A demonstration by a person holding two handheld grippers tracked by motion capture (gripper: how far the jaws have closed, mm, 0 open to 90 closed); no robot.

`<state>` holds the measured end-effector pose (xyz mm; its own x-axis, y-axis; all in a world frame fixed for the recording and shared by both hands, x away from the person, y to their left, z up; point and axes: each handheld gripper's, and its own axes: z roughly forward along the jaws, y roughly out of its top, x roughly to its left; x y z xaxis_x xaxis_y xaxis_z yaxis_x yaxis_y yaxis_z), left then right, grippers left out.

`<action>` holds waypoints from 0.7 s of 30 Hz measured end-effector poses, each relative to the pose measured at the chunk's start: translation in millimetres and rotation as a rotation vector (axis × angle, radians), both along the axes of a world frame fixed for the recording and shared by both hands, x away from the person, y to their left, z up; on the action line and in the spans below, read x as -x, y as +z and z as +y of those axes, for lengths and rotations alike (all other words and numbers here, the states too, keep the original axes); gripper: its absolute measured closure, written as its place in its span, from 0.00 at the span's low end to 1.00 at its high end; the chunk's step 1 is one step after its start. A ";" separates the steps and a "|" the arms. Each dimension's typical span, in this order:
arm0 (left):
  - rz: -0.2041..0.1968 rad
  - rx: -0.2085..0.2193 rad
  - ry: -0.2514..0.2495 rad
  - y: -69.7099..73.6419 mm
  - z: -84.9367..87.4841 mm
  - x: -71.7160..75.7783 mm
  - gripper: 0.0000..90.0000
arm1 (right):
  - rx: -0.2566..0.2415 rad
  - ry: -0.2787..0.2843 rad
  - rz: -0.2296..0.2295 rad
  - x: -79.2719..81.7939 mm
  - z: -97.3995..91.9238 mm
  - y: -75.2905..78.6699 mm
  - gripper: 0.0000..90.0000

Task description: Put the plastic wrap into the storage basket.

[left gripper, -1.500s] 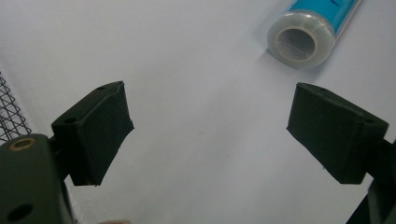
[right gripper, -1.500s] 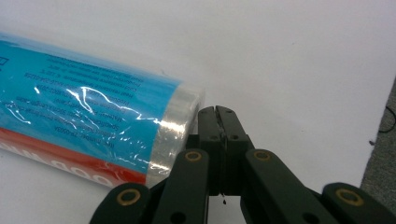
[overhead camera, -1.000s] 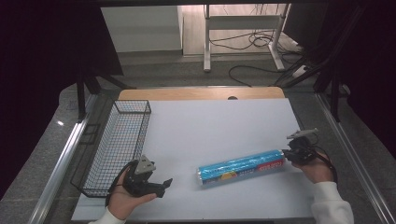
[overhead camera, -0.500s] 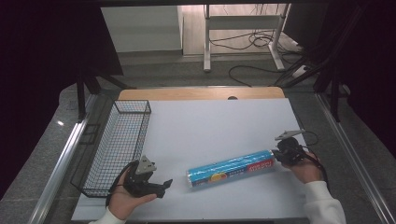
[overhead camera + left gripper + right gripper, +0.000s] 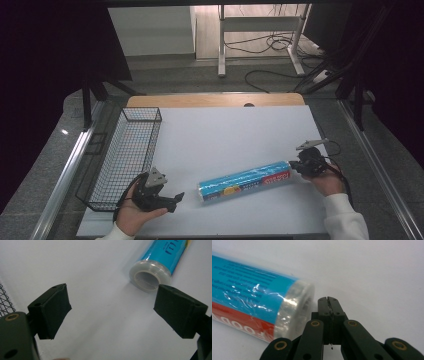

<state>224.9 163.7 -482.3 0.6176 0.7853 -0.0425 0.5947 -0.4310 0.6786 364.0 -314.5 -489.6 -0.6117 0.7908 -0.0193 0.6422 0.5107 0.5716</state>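
A blue roll of food wrap (image 5: pixel 246 181) lies on its side on the white tabletop (image 5: pixel 230 135), near the front edge and right of centre, its long axis running left to right. The right tongs (image 5: pixel 299 165) are pressed tight together with nothing between them, their tips just beside the roll's right end (image 5: pixel 294 307), as if nudging it leftward. The left tongs (image 5: pixel 172 197) rest low at the near left, spread wide and aimed at the roll's open left end (image 5: pixel 150 277), which sits just beyond the gap and apart from both pads. A black wire basket (image 5: pixel 125 155) stands along the left edge, well apart from the roll. The step in hand looks like sliding the roll toward the left tongs. Next, the left tongs likely need to advance until the roll's end sits between the pads, then squeeze and lift it toward the basket.
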 end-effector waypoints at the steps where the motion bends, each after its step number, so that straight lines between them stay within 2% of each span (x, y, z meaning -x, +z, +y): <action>1: 0.000 0.000 0.000 0.0 0.0 0.0 0.15 | 0.000 0.000 0.000 0.0 0.0 0.0 1.00; 6: -0.007 -0.002 -0.006 0.9 -2.1 0.7 0.14 | -0.044 -0.045 -0.026 9.8 -14.6 7.1 0.99; 7: -0.008 -0.002 -0.012 1.6 -3.0 0.8 0.14 | -0.072 -0.068 -0.038 18.1 -20.9 10.8 0.98; 10: -0.016 0.005 -0.038 4.7 -8.9 -1.0 0.14 | -0.117 -0.078 -0.058 31.9 -27.5 15.0 0.93; 12: -0.015 0.006 -0.057 6.8 -13.5 -3.1 0.14 | -0.150 -0.088 -0.083 41.4 -28.3 16.9 0.80; 13: -0.015 0.006 -0.057 6.8 -13.5 -3.1 0.15 | -0.150 -0.088 -0.083 41.4 -28.3 16.9 0.80; 14: -0.012 0.010 -0.079 9.4 -19.4 -5.9 0.15 | -0.182 -0.101 -0.111 50.1 -25.8 17.7 0.62; 16: -0.007 0.012 -0.097 11.7 -27.2 -9.1 0.17 | -0.216 -0.105 -0.104 56.8 -22.1 18.3 0.47; 18: -0.009 0.006 -0.115 13.5 -36.0 -13.9 0.17 | -0.230 -0.093 -0.096 62.5 -18.8 18.0 0.41; 21: -0.008 0.005 -0.137 16.5 -49.6 -21.1 0.17 | -0.215 -0.087 -0.104 68.3 -16.9 16.0 0.34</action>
<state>246.0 114.1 -465.8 0.7194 0.6934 -0.0414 0.5254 -0.5041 0.6855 295.7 -331.4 -473.6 -0.5443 0.8334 0.0959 0.6108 0.3153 0.7263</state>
